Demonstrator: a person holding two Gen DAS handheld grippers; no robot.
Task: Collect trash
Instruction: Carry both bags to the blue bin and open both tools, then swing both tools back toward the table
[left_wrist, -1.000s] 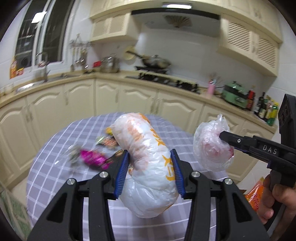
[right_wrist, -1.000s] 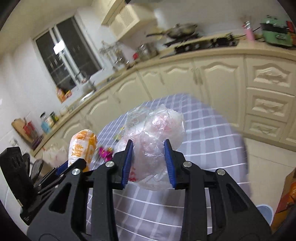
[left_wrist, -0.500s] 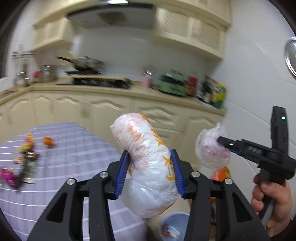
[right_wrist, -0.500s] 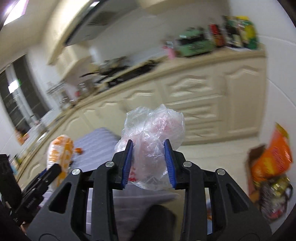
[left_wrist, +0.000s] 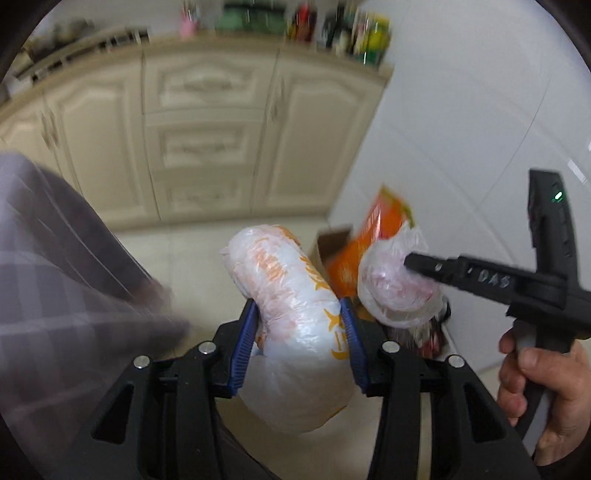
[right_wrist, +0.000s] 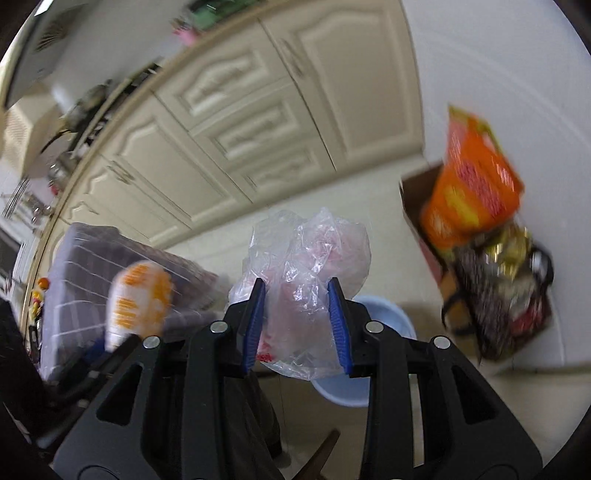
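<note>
Both grippers swung off the table (left_wrist: 55, 295) — down toward the blue bin (right_wrist: 380, 317) (floor level).

Cream panelled kitchen cabinets (left_wrist: 207, 122) with drawers under a beige countertop (left_wrist: 258, 40) crowded with blurred bottles. Pale tiled floor (left_wrist: 192, 251); plain white wall (left_wrist: 461, 122) at right. Grey-and-white checked tablecloth on the surface (left_wrist: 48, 295) at left.

The only lettering that reads is "DAS", white on the black arm of the right tongs (left_wrist: 408, 260) in the left wrist view. Orange characters run along the white bag (left_wrist: 295, 295) but cannot be made out. Print on the orange packet (right_wrist: 472, 184) is blurred.
</note>
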